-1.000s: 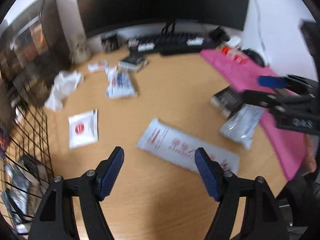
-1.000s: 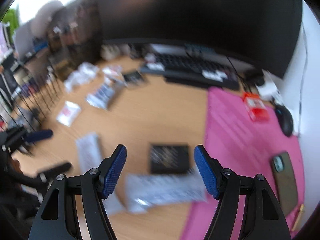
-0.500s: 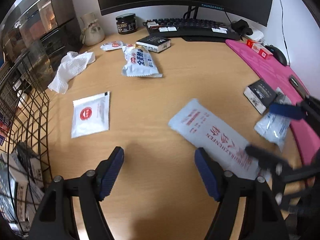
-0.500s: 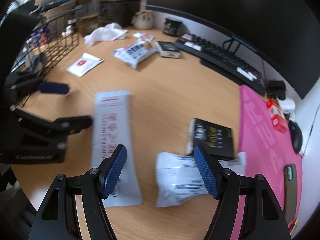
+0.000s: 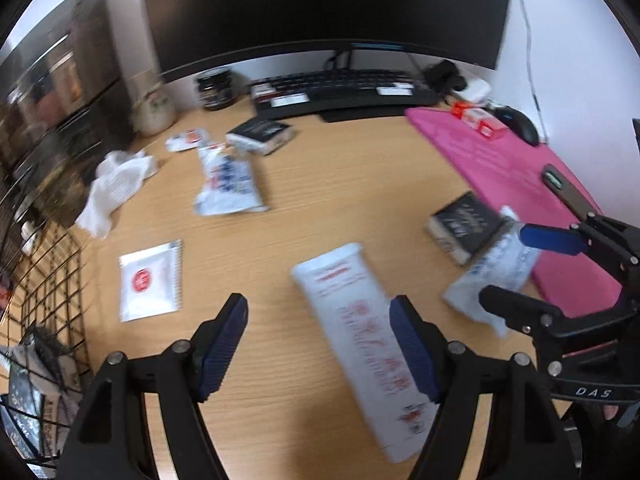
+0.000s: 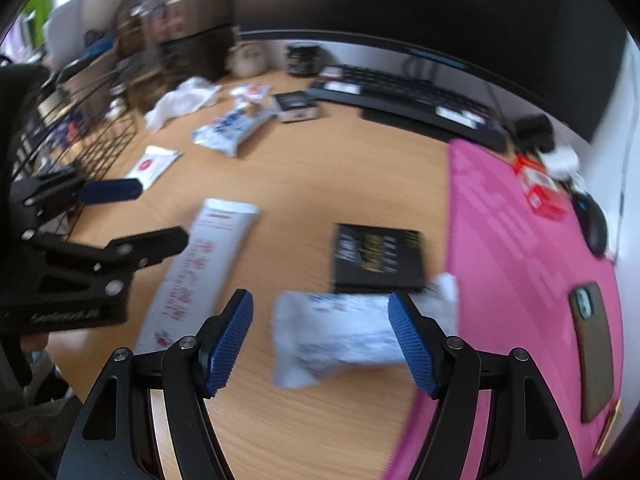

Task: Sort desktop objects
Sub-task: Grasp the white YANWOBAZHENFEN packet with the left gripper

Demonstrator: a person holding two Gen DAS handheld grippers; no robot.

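Observation:
My left gripper (image 5: 318,344) hangs open above the wooden desk, nothing gripped. A long white packet with red print (image 5: 360,340) lies flat below it, partly under the right finger. My right gripper (image 6: 320,344) is open too, over a crinkled white packet (image 6: 344,332) that rests on the desk against a black box (image 6: 376,256). In the left wrist view the right gripper (image 5: 520,272) stands at the right, over that same crinkled packet (image 5: 492,276). The right wrist view shows the left gripper (image 6: 148,216) beside the long packet (image 6: 200,264).
A wire basket (image 5: 40,300) stands at the left edge. A square white sachet (image 5: 150,280), a blue-and-white packet (image 5: 228,184), a tissue (image 5: 116,188) and a second black box (image 5: 260,138) lie further back. The pink mat (image 6: 520,260) carries a phone (image 6: 592,348).
Both views have swung and blurred as the hands shifted slightly. Both grippers' jaws stand as wide as before. The objects on the desk lie where they were.

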